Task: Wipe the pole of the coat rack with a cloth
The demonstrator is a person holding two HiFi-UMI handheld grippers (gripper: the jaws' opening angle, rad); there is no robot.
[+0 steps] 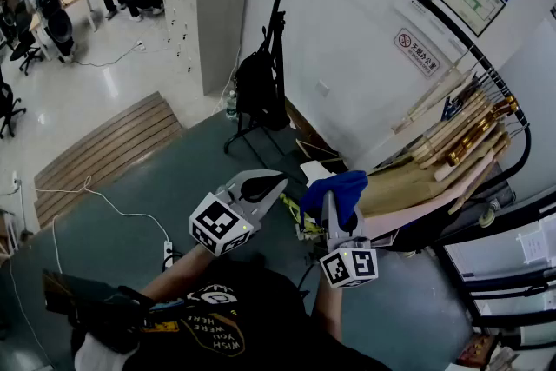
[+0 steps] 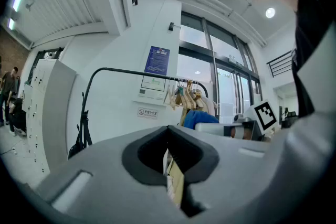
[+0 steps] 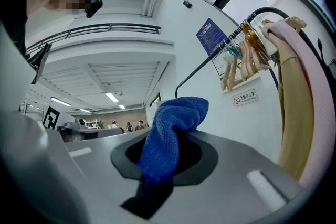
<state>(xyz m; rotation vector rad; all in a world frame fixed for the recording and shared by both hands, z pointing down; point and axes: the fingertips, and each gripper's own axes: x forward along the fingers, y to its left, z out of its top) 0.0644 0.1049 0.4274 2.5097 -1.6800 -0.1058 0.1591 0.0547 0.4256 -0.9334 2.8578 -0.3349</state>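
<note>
Cloth (image 1: 337,194), blue and bunched, is being pinched between the closed jaws of the right gripper (image 1: 333,206), at about 5 o'clock from the middle of the head view; in the right gripper view the cloth (image 3: 176,134) is being seen rising out of the hollow between the jaws of the right gripper (image 3: 167,157) and flopping over toward 1 o'clock. The left gripper (image 1: 271,181) is being held just beside it, at 9 o'clock of the cloth, its jaws being pressed together to a point; the left gripper view is showing the left gripper (image 2: 169,152) with its jaws meeting. The black pole (image 1: 280,9) of the coat rack is being shown arching from 12 o'clock over to 3 o'clock, apart from the cloth. Wooden hangers (image 1: 469,126) are being carried on the rail at 3 o'clock, with a beige garment (image 1: 408,187) hanging under them, close to the cloth. A black bag (image 1: 258,91) is being borne by the upright at 12 o'clock.
</note>
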